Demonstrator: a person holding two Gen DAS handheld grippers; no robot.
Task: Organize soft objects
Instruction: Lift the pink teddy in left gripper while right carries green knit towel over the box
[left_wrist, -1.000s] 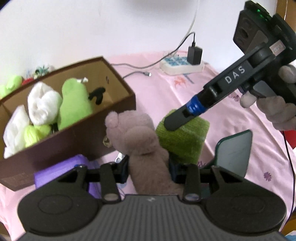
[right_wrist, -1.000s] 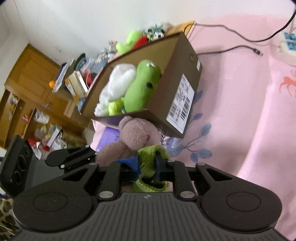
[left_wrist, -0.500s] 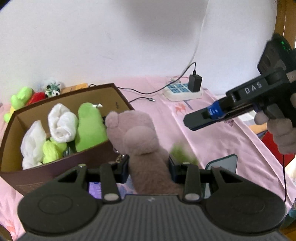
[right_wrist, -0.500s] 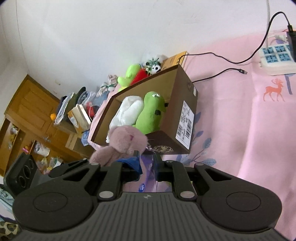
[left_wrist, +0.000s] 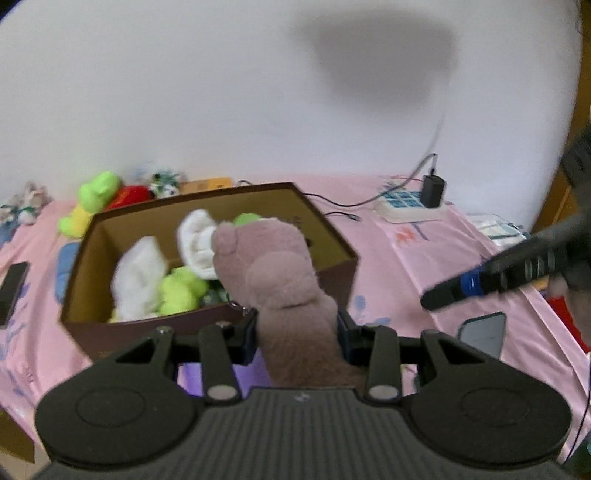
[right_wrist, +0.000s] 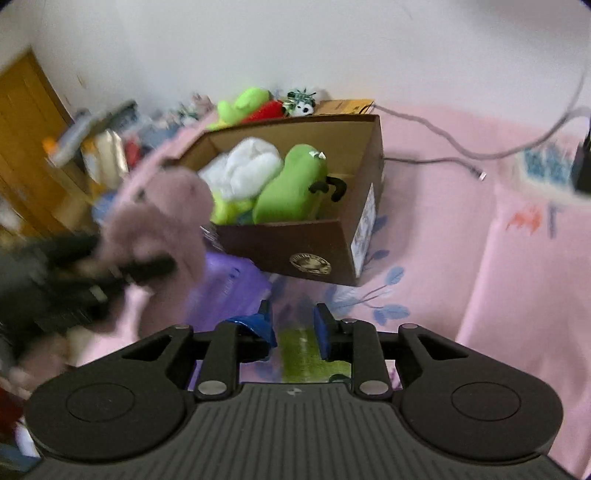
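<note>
My left gripper (left_wrist: 297, 328) is shut on a mauve plush bear (left_wrist: 273, 266), which it holds up in front of the brown cardboard box (left_wrist: 328, 273). White (left_wrist: 136, 273) and green plush toys (right_wrist: 291, 188) lie in the box. In the right wrist view the bear (right_wrist: 166, 218) and the left gripper (right_wrist: 147, 269) are blurred at the left. My right gripper (right_wrist: 291, 321) is opening and grips nothing. A green knitted piece (right_wrist: 310, 354) shows below its jaws. From the left wrist view the right gripper (left_wrist: 430, 301) hangs at the right with bare tips.
The box sits on a pink bedsheet (right_wrist: 461, 240). A power strip with a charger (left_wrist: 406, 203) lies behind it, a phone (left_wrist: 484, 332) at the right and another (left_wrist: 13, 284) at the left. More toys (left_wrist: 99, 195) lie by the wall. A purple item (right_wrist: 229, 284) lies before the box.
The left gripper rose with the bear, so the box now lies lower in its view. The right gripper let go of the green knitted piece, drew away to the right and parted its jaws.
</note>
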